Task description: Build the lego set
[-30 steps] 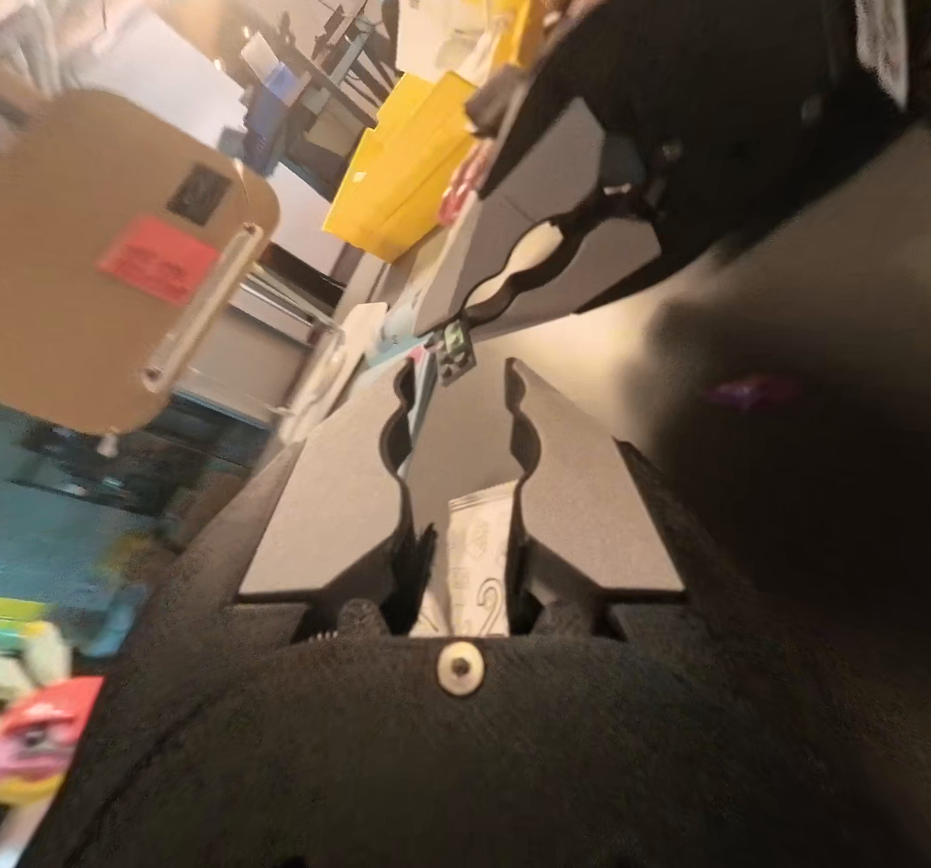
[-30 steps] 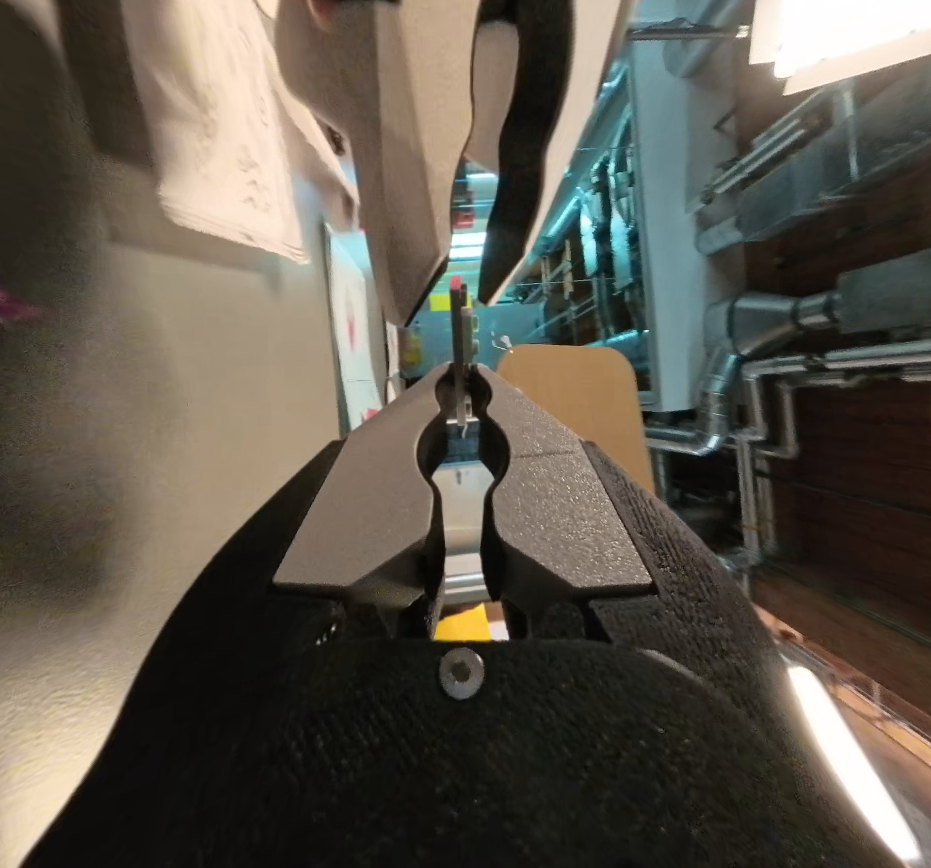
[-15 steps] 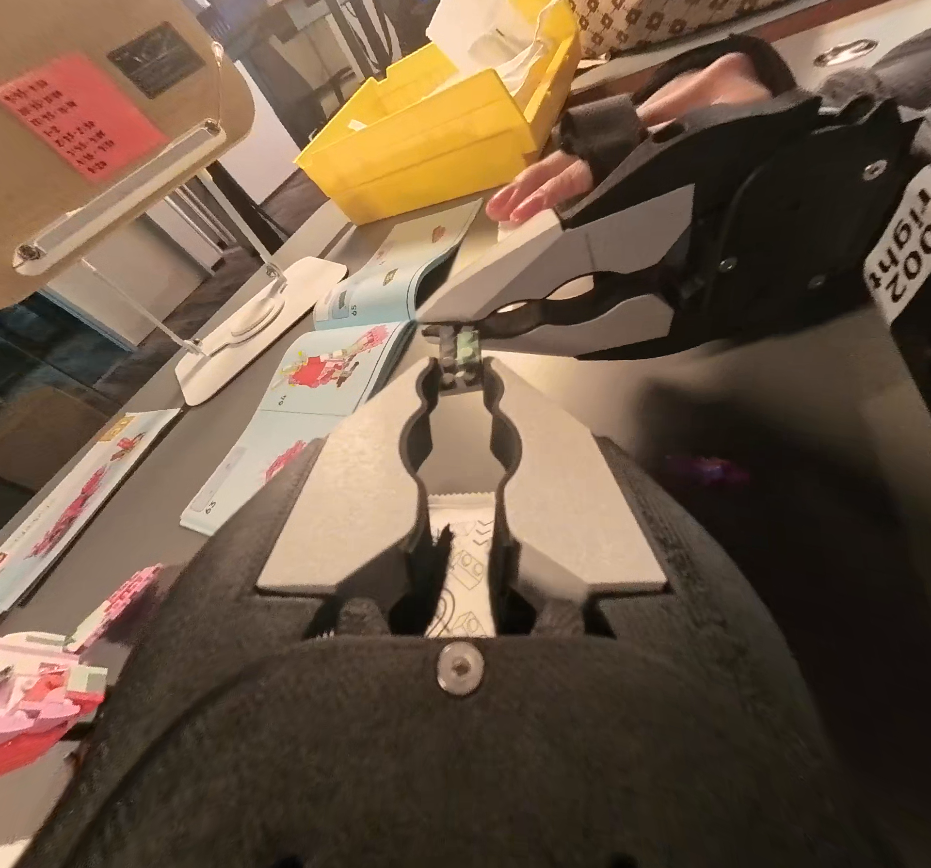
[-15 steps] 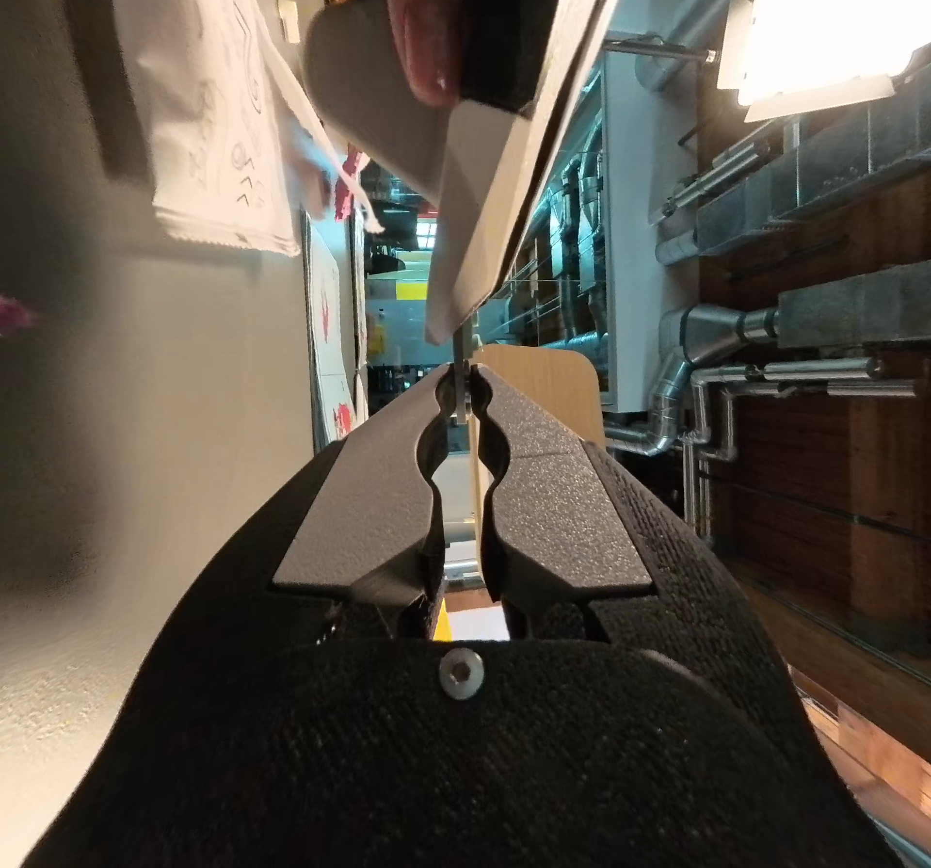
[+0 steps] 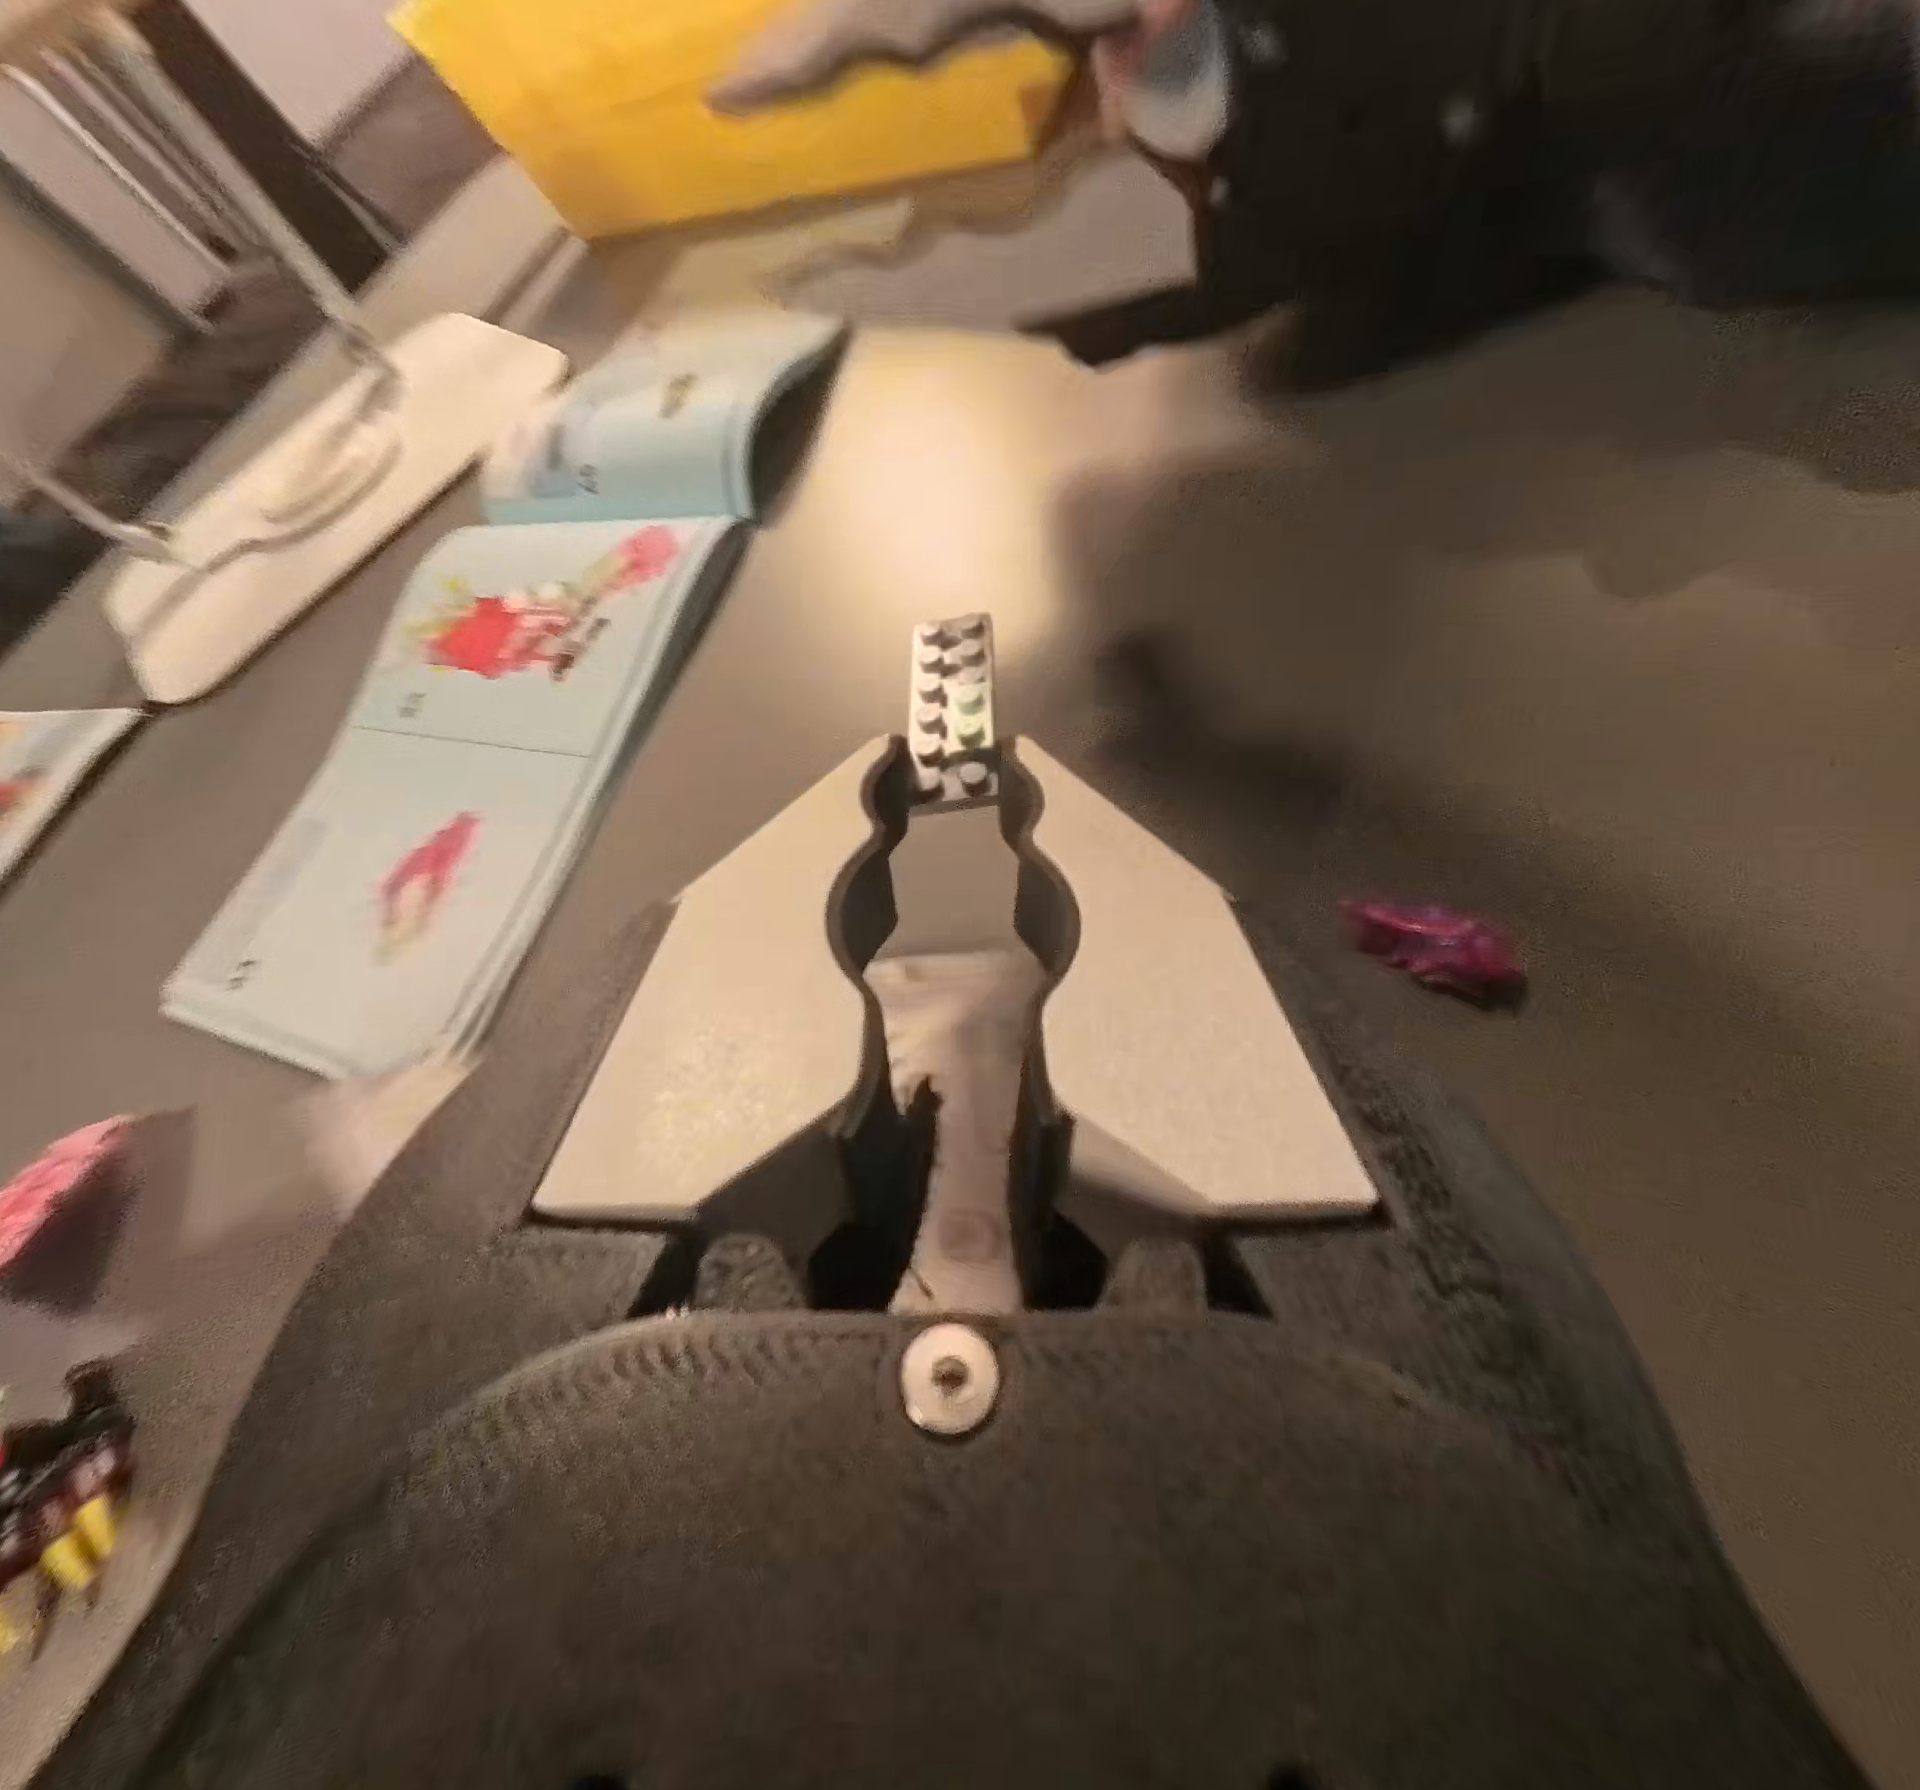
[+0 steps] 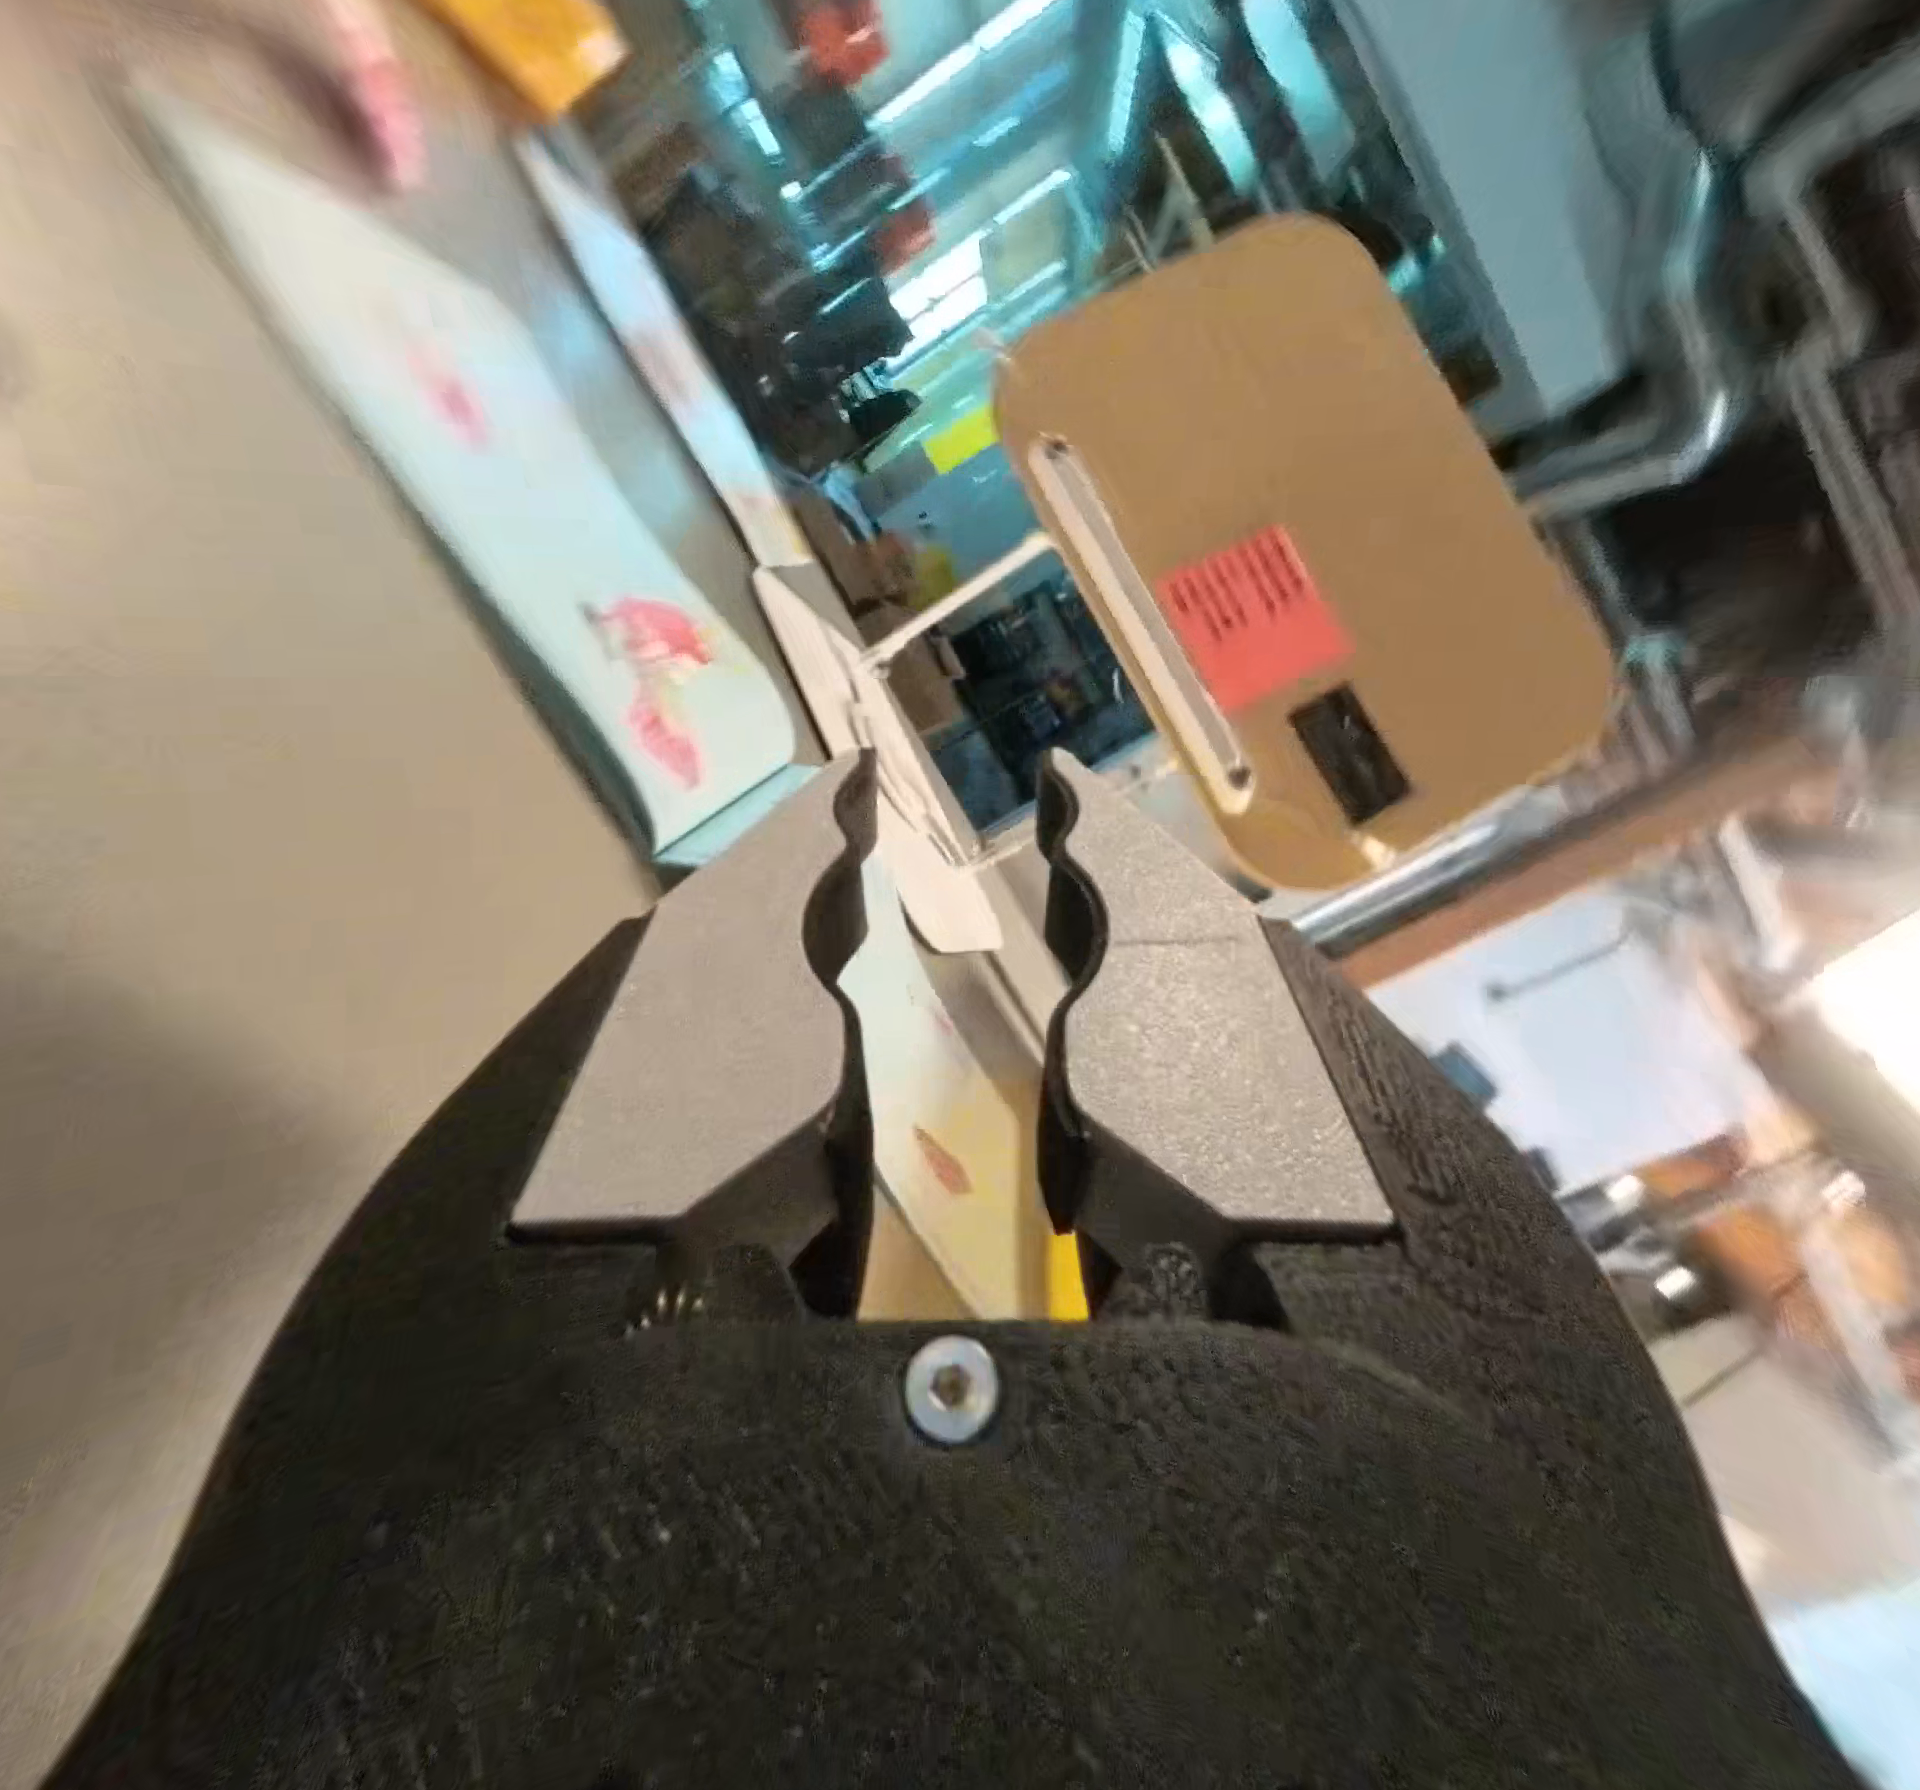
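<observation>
In the left wrist view my left gripper (image 5: 954, 758) is shut on the near end of a grey studded plate (image 5: 951, 691). The plate carries a small pale green piece (image 5: 971, 706) and sticks out forward above the grey table (image 5: 1455, 701). Both pads press on the plate's sides. In the right wrist view my right gripper (image 6: 956, 774) is open with nothing between its fingers. It is tilted and points at the table edge and the room beyond. Its grey fingers (image 5: 935, 26) show blurred at the top of the left wrist view, away from the plate.
An open pale blue instruction booklet (image 5: 499, 753) lies left of the plate. A yellow bin (image 5: 727, 109) stands at the back, with a white stand base (image 5: 312, 483) nearby. A tan board with a red label (image 6: 1299, 545) stands on that stand. A purple piece (image 5: 1429, 945) lies at the right, pink bricks (image 5: 52, 1190) at the left. The gap from one gripper's tips to the other's is roughly 15 cm. My left tips are about 40 cm from the white stand base (image 5: 312, 483), my right tips only 30 cm.
My left gripper closed on the grey plate while my right gripper still held its far end. My right gripper has since opened, let go and drawn back; the plate stays in my left gripper.
</observation>
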A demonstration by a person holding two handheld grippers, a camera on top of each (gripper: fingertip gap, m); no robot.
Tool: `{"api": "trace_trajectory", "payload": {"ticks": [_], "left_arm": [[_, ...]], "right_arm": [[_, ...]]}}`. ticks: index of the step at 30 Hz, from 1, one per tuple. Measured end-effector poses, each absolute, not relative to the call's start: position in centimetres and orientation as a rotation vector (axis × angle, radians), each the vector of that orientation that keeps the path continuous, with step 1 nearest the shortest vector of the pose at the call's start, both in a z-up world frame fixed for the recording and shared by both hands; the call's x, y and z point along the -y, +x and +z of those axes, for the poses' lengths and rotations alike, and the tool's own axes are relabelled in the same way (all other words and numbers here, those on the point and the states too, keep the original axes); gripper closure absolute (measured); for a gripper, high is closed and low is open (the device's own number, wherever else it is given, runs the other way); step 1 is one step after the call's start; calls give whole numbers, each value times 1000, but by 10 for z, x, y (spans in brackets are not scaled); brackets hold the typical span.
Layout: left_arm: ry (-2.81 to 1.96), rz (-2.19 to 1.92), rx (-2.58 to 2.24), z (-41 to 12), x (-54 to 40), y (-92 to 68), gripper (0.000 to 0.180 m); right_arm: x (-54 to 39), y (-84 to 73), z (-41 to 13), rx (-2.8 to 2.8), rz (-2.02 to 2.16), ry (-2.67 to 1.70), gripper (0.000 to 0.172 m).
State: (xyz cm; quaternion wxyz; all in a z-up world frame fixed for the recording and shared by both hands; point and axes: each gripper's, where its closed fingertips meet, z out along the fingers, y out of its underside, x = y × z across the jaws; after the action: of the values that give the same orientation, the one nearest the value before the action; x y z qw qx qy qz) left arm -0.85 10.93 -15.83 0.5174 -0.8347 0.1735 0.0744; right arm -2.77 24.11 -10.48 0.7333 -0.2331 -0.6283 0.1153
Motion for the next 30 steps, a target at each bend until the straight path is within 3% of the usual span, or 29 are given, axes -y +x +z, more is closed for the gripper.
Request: {"api": "trace_trajectory", "payload": {"ticks": [12, 15, 23, 30], "left_arm": [[-2198, 241, -544, -191, -116, 1, 164], [-2181, 283, -540, -188, -114, -1, 151], [-1907, 189, -278, -135, -106, -17, 133], [-1707, 262, -189, -100, -95, -34, 134]], "right_arm": [[-284, -63, -81, 1138, 446, -793, 152], [-288, -67, -74, 1087, 498, -819, 153], [-323, -30, -49, 846, 649, -930, 154], [-368, 0, -49, 635, 757, -1080, 162]]}}
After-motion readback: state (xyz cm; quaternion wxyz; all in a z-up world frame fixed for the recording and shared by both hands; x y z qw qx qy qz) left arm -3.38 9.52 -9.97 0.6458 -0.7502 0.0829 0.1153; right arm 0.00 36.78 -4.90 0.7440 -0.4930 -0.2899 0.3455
